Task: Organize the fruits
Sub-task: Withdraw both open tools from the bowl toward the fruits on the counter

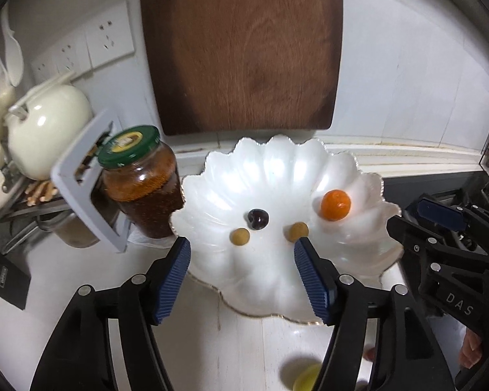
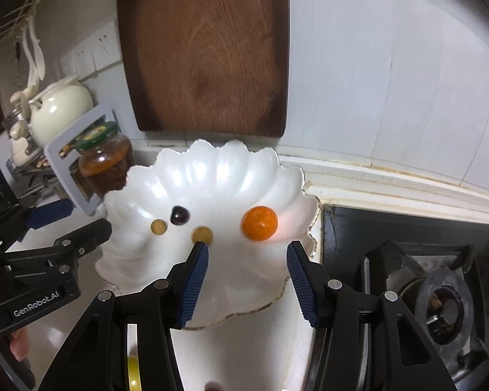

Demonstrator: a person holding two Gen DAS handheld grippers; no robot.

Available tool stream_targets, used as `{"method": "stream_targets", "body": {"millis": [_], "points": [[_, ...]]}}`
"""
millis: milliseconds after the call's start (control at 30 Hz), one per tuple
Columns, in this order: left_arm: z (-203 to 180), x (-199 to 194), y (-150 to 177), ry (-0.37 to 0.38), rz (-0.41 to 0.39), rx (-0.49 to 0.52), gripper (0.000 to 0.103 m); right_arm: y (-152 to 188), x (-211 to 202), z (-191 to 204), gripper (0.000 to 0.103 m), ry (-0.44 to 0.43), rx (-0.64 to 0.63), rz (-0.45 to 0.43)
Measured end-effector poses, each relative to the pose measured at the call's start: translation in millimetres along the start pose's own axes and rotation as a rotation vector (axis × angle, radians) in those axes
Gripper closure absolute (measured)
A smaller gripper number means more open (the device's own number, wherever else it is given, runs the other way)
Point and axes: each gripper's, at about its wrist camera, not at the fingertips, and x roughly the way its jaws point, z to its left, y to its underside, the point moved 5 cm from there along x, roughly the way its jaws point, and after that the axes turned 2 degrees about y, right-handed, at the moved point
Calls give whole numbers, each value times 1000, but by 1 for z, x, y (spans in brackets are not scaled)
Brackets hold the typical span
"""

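A: What's hard to read here?

B: Down at the bottom edge, a yellow-green fruit (image 1: 306,378) sits half behind the left gripper (image 1: 243,249), cut off by the frame. Something reddish (image 1: 370,355) beside it is too blurred to name.

A: And the right view?

B: Same trouble: a yellow sliver (image 2: 134,374) between the arms, mostly hidden. The jar (image 1: 140,182) is partly covered by a grey frame (image 1: 81,189).

A: The grippers?

B: Both spread wide, nothing between the pads. The left one hangs over the near rim of the dish (image 1: 277,169); the right gripper (image 2: 247,251) does the same from its side.

A: Where's the fruit?

B: In the dish. The orange (image 2: 259,223) lies just ahead of the right gripper, between its fingertips' lines. A dark cherry (image 1: 258,219) sits ahead of the left gripper, with one tan ball (image 1: 239,237) to its left and another (image 1: 298,230) just beside the right fingertip (image 1: 304,251).

A: Touching?

B: Can't tell.
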Motion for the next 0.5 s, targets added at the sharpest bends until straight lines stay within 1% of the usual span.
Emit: {"method": "stream_targets", "body": {"millis": [267,500], "points": [[-1,-46,8,-1,-44,1,29,-2,-42,2,51,-26,13,-69],[0,-82,18,-4,-78,-6,25,5,-77,7,51,-33,-24,-117]]}}
